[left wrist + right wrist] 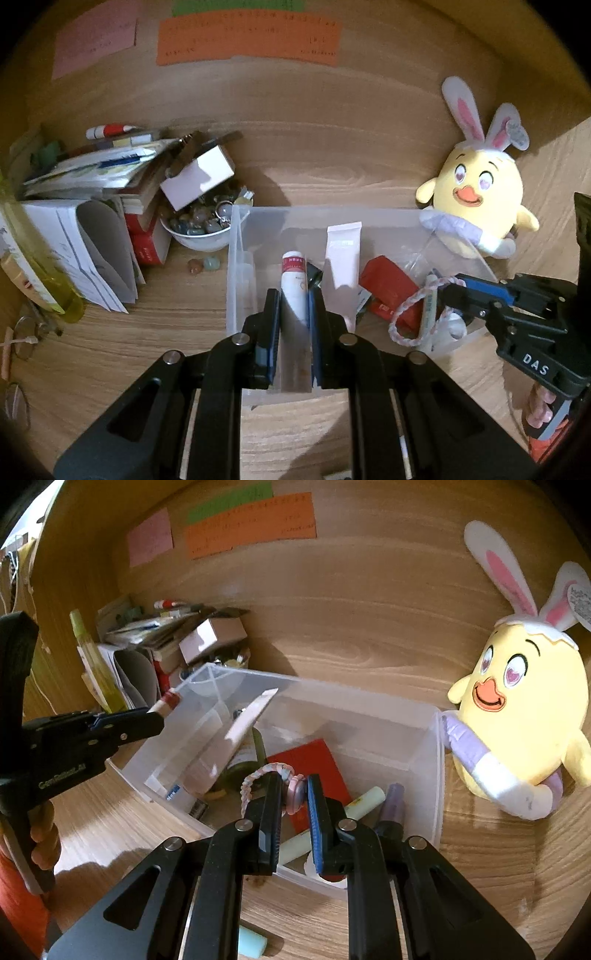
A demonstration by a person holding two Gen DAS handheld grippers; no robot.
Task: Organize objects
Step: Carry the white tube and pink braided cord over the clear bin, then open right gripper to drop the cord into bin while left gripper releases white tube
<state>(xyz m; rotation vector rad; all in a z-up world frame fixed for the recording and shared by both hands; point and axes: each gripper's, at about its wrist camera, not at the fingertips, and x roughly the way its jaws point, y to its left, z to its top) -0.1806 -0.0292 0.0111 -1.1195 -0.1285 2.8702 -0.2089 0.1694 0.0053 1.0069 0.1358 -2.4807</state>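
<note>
A clear plastic bin (236,266) (436,775) stands on the wooden desk. My left gripper (293,299) is shut on a white tube with a red cap (294,284) and holds it over the bin's left side; it also shows in the right wrist view (164,703). My right gripper (294,786) is shut on a pink watch with a braided strap (293,794) above the bin; the strap shows in the left wrist view (402,317). In the bin lie a pink tube (343,254), a red packet (314,764), a pale green stick (364,799) and a purple stick (393,801).
A yellow chick plush with rabbit ears (480,199) (524,716) sits right of the bin. At left are stacked books and papers (99,177), a white box (199,177), a bowl of stones (203,225), a yellow-green bottle (40,266) and glasses (26,332).
</note>
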